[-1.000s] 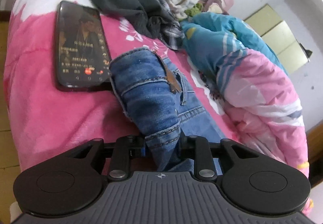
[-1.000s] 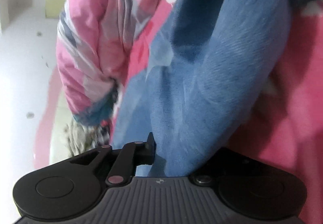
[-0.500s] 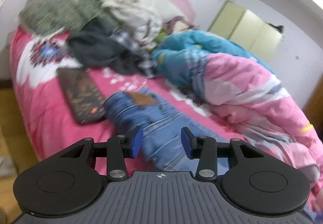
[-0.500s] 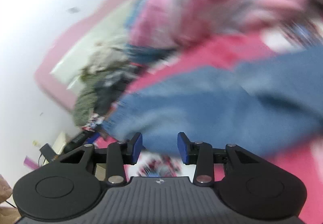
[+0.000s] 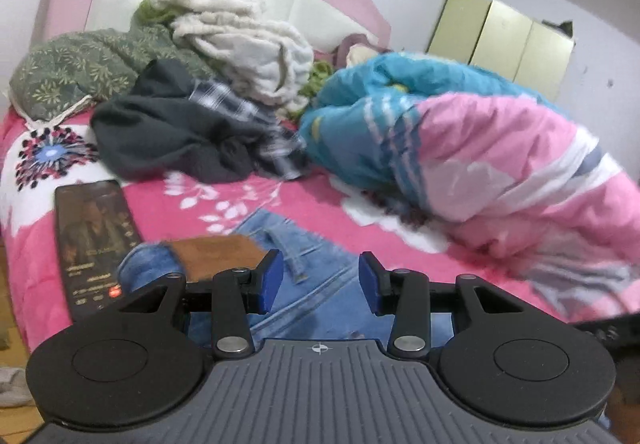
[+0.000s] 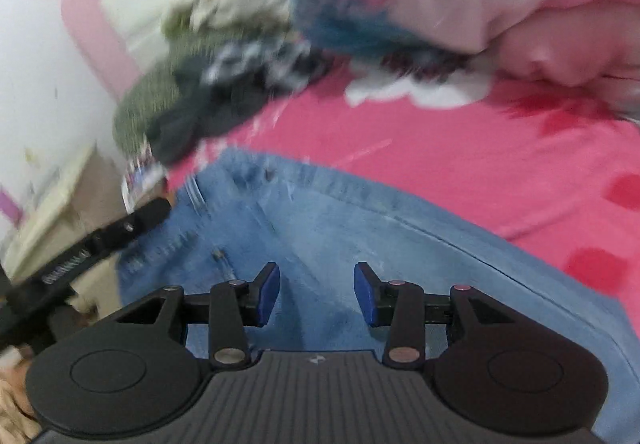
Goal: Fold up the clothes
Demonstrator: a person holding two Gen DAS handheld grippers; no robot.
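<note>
Your bed [image 5: 168, 200] is the work surface here, its pink flowered cover left bare in the middle so a garment has room to lie flat. The rolled pink and blue quilt [image 5: 500, 164] sits pushed to the far right side, and the heap of unfolded clothes [image 5: 208, 92] is banked up by the headboard, both kept clear of that patch, likely so they don't snag what you fold.

The jeans [image 5: 316, 284] lie on the cover right below both tools, waistband and brown label toward the left edge, the legs running away to the right in the right wrist view. They look laid down rather than held, a fold just set.

The phone [image 5: 94, 244] rests screen up on the bed just beside the waistband, near enough to catch on if you drag the denim that way.

Your left gripper [image 5: 321, 282] hangs over the waistband, its fingers apart after just opening, nothing between them. Your right gripper [image 6: 316, 294] is the same over the leg: fingers parted, just opened, no cloth pinched.
</note>
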